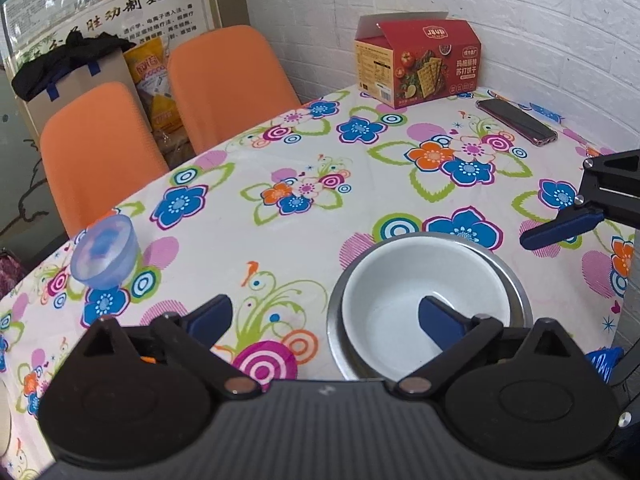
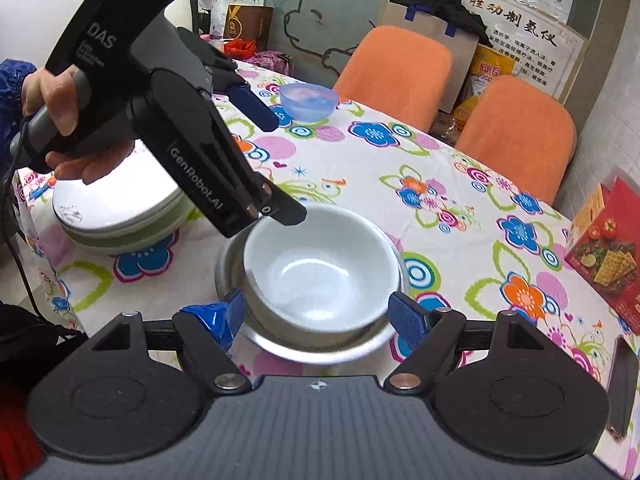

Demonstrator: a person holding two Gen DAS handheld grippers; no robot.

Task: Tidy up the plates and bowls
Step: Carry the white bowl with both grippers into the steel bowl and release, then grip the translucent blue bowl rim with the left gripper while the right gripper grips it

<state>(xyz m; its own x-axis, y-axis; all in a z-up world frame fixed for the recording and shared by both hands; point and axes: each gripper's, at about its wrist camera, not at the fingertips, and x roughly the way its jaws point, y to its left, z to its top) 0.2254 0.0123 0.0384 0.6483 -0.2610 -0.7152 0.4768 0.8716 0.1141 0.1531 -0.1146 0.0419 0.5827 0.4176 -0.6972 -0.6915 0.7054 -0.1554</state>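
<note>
While the white bowl (image 2: 320,268) is sitting nested inside the metal bowl (image 2: 316,344) on the flowered surface (image 1: 280,208), both hand-held grippers are hovering around it. The left hand-held gripper (image 1: 324,320) is spread wide and released; its right finger (image 1: 440,322) is reaching down inside the white bowl (image 1: 424,304) and its left finger (image 1: 210,318) is hanging outside, over the cloth, clear of the metal bowl (image 1: 336,344). Whether the inner finger is touching the bowl is hard to tell. The right hand-held gripper (image 2: 320,316) is also standing wide apart and gripping nothing, with one blue finger on each side of the nested bowls, just beside the metal rim.

A person's hand (image 2: 60,120) is holding the handle of the left hand-held gripper (image 2: 266,160), seen from the right wrist view tilting down over the far rim of the white bowl. A stack of plates (image 2: 120,208) is lying to the left of the bowls, white on top with a green one beneath. A translucent blue bowl (image 1: 105,258) is standing well apart near the surface's edge, close to two orange chairs (image 1: 224,84). A red cracker box (image 1: 420,64) and a phone (image 1: 516,122) are resting near the white brick wall.
</note>
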